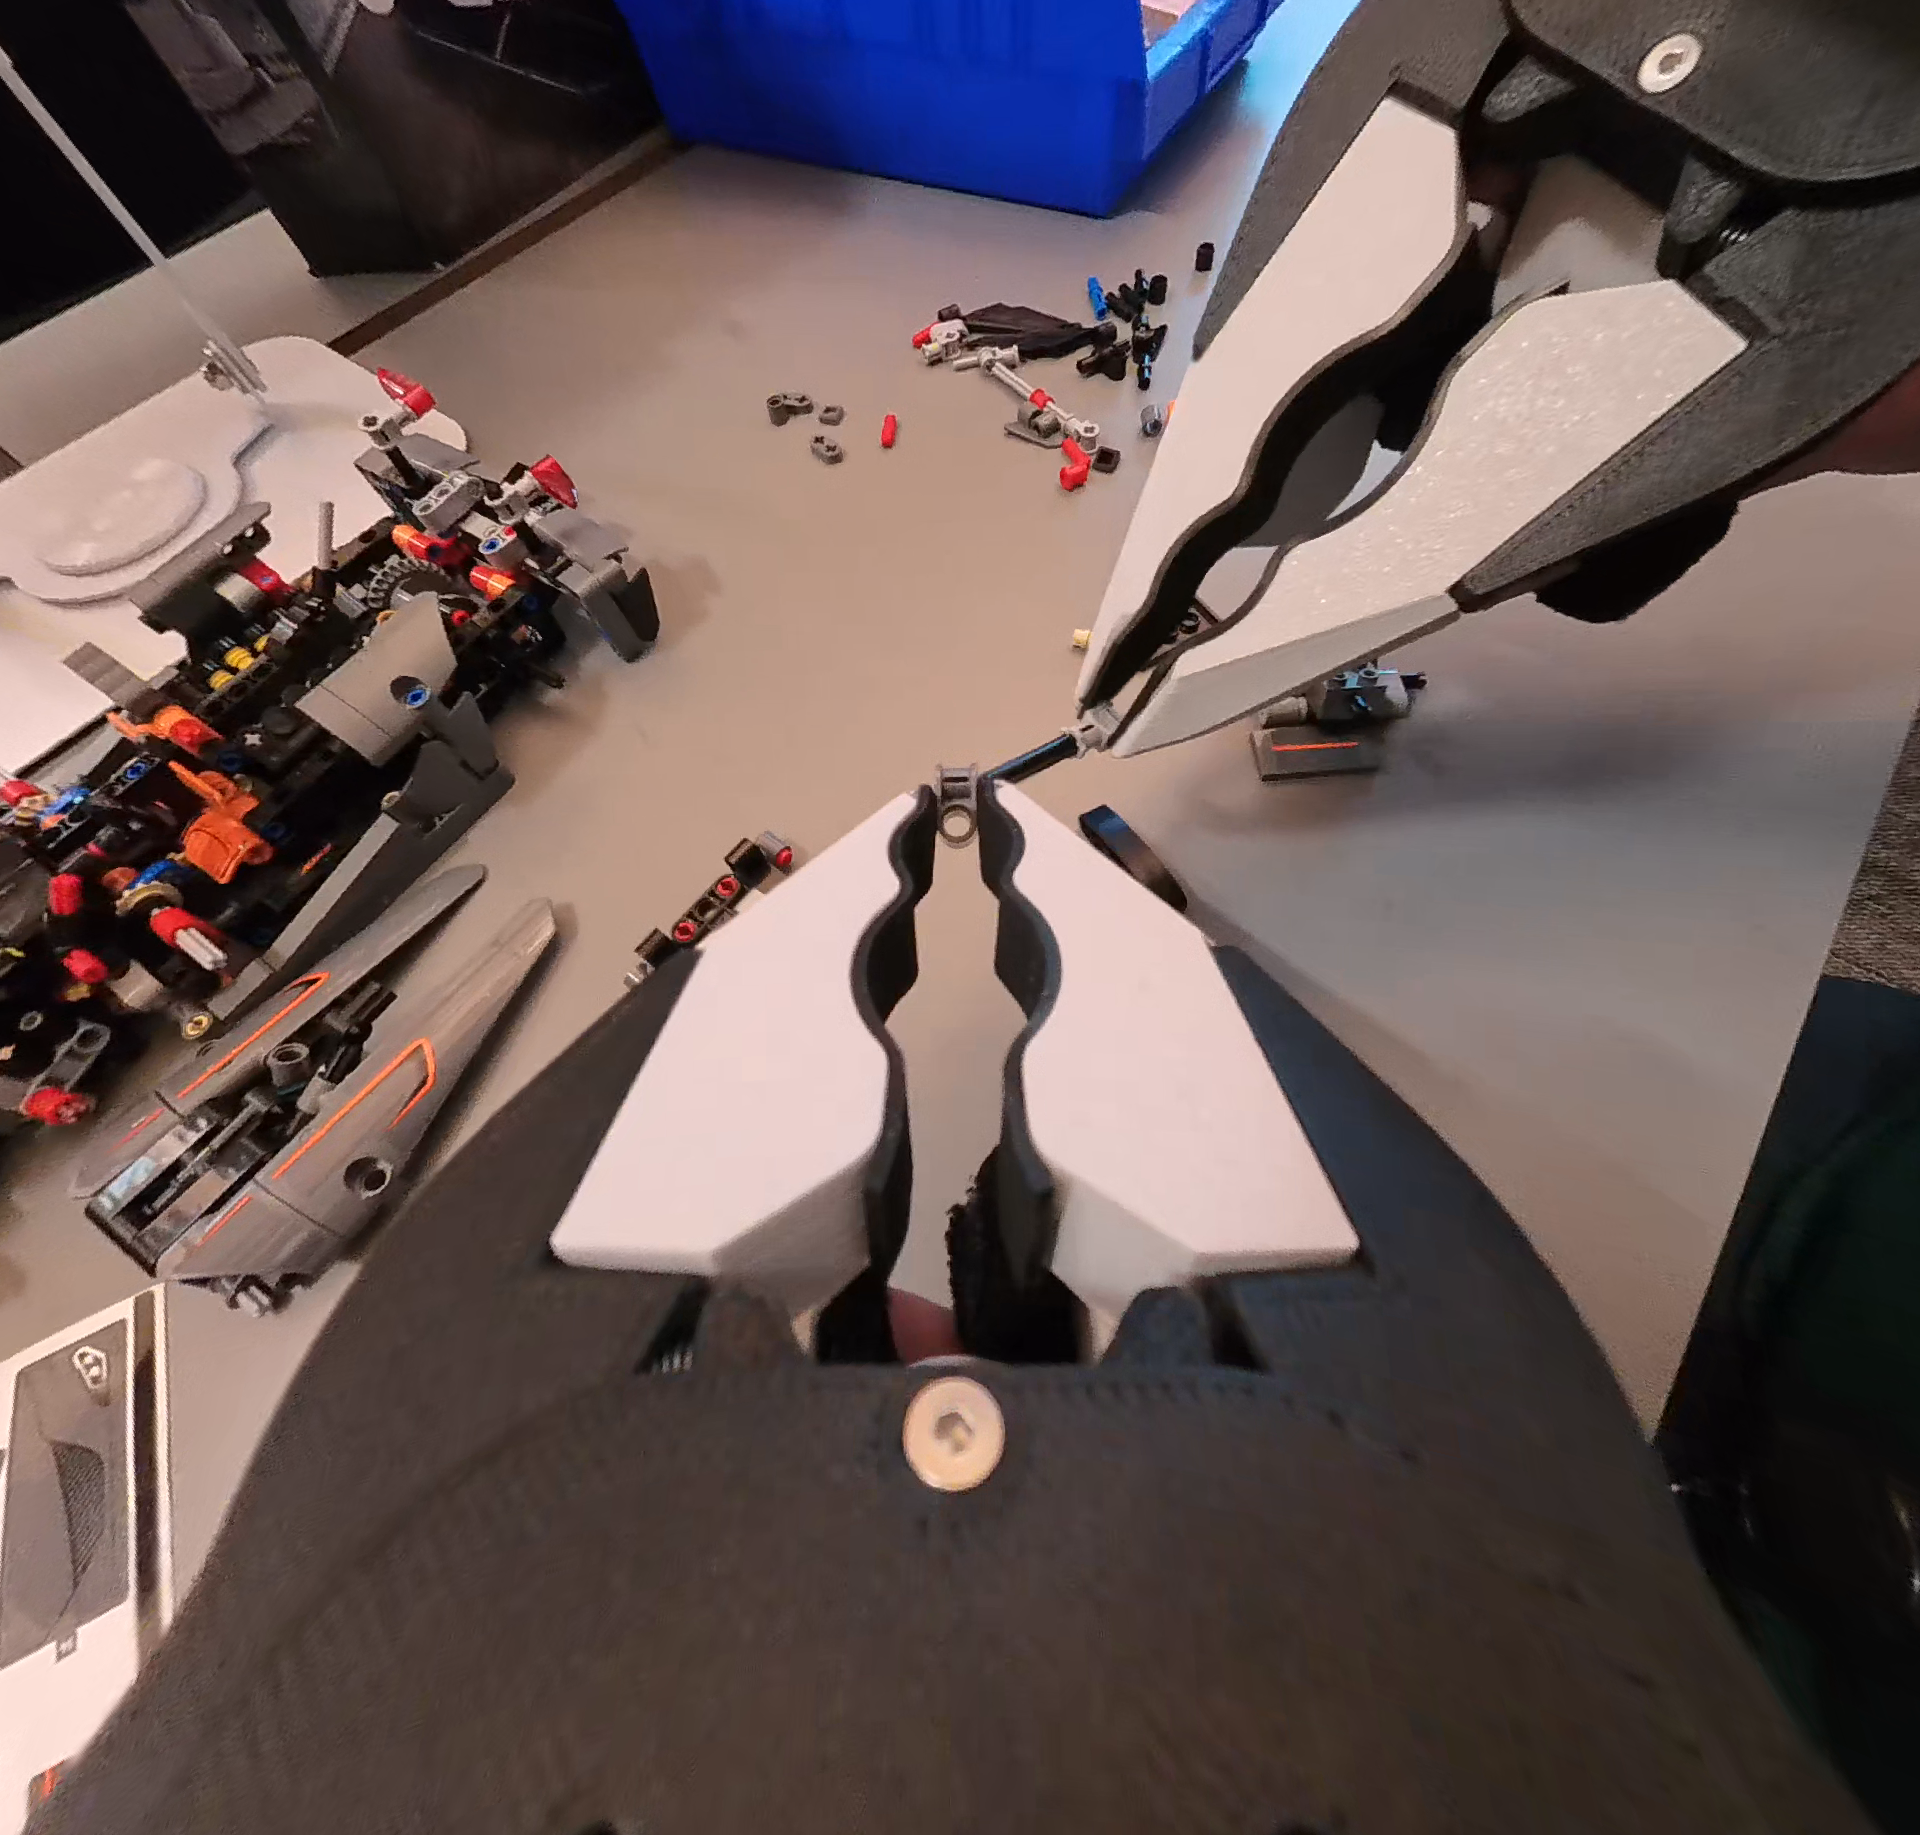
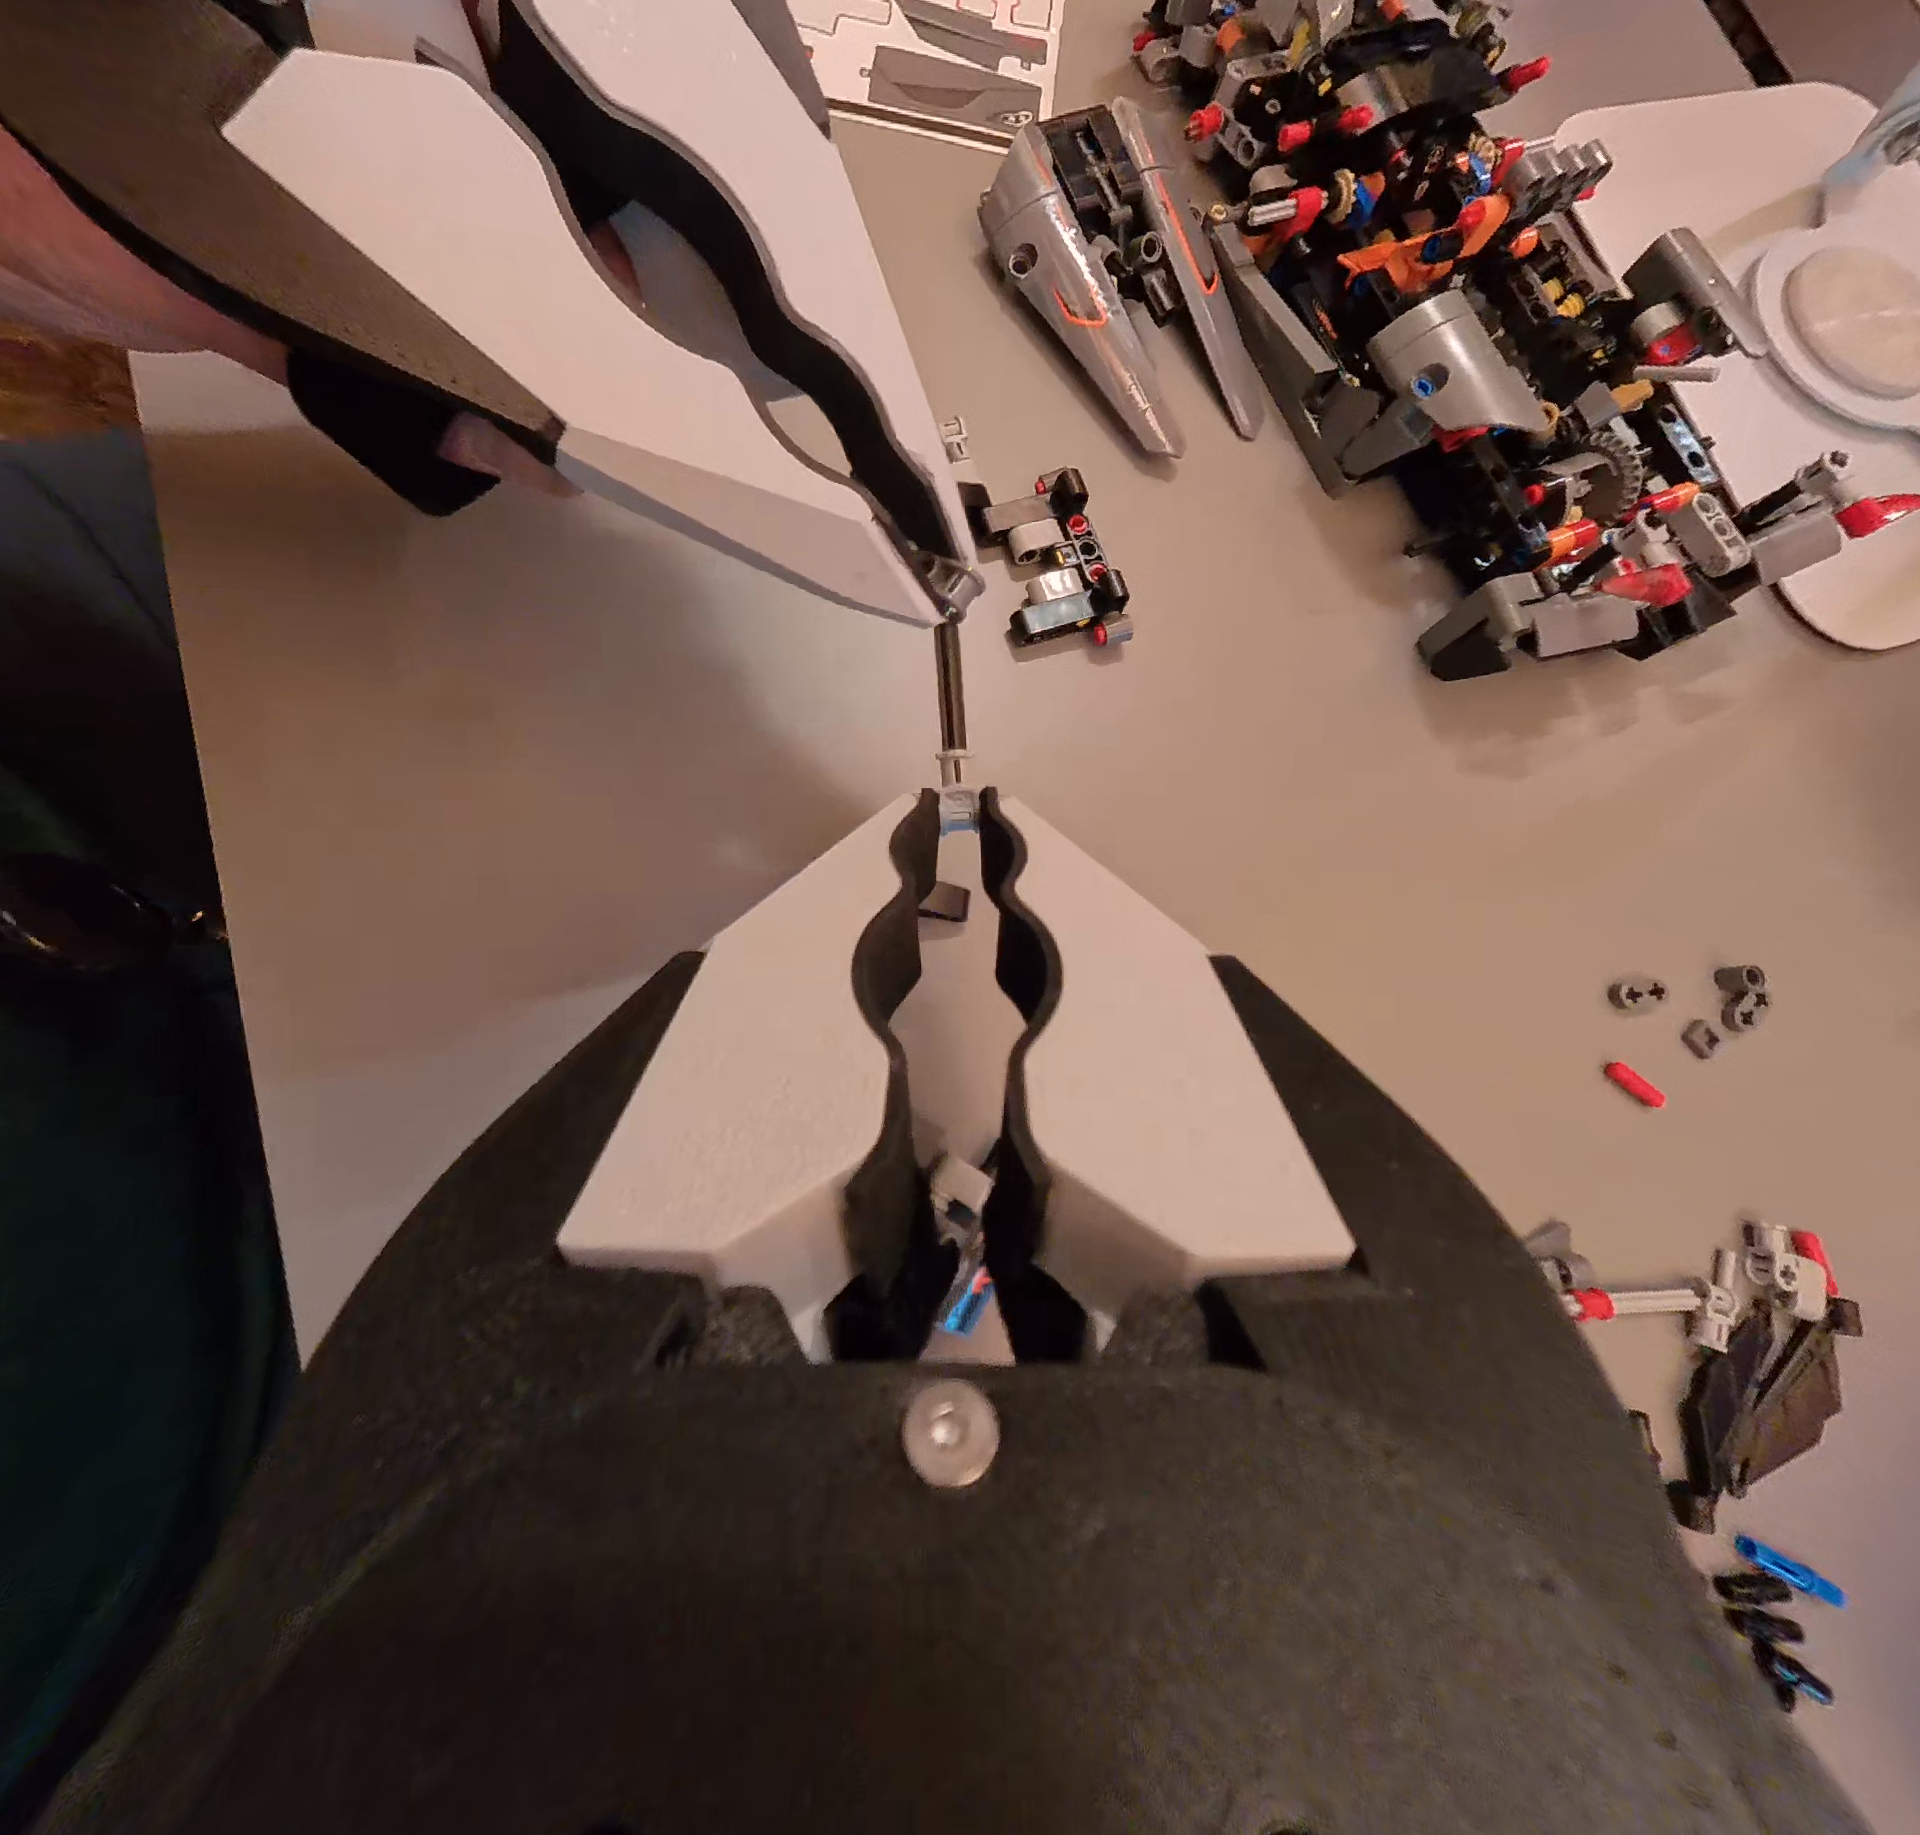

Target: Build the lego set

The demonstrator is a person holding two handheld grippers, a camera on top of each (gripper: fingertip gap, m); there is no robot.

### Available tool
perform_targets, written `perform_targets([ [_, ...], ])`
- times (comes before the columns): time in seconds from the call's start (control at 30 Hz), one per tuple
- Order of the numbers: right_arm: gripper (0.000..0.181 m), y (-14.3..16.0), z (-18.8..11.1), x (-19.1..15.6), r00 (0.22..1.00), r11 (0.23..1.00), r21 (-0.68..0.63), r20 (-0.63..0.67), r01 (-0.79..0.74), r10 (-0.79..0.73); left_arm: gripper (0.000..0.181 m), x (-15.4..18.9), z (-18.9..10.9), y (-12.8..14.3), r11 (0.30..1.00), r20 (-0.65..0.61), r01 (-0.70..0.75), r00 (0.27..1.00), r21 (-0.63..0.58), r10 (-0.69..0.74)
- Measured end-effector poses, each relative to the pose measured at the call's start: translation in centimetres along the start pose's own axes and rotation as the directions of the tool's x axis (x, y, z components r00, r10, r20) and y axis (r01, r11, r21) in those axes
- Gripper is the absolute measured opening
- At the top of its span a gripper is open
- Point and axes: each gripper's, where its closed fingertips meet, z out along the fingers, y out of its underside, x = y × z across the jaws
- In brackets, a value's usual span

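Left wrist view: connector (image 1: 955,806) between tool (image 1: 956,798) tips.

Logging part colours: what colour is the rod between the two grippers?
Black rod, with a light grey end; clearest in the right wrist view.

A blue plastic bin (image 1: 935,50) stands at the far edge of the grey surface (image 1: 790,289). A dark box (image 1: 416,92) stands left of it. A flat white stand (image 2: 1829,227) lies on the surface.
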Motion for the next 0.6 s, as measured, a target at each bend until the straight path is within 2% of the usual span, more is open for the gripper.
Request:
perform_targets([
  [0.4, 0.005, 0.1, 0.3, 0.3, 1.0, 1.0, -0.002, -0.003, -0.022, 0.022, 0.006, -0.3, 0.2, 0.4, 0.999, 0.041, -0.032, 0.999, -0.018, 0.033],
  [0.47, 0.006, 0.3, 0.4, 0.3, 1.0, 1.0, -0.008, -0.002, -0.024, 0.024, 0.005, -0.2, 0.3, 1.1, 0.999, 0.038, -0.005, 0.999, -0.05, 0.007],
  [0.6, 0.005, 1.0, 0.5, 0.2, 1.0, 0.999, -0.026, -0.001, -0.028, 0.028, 0.005, 0.4, 0.7, 4.3, 0.981, 0.034, 0.076, 0.997, -0.176, -0.071],
])
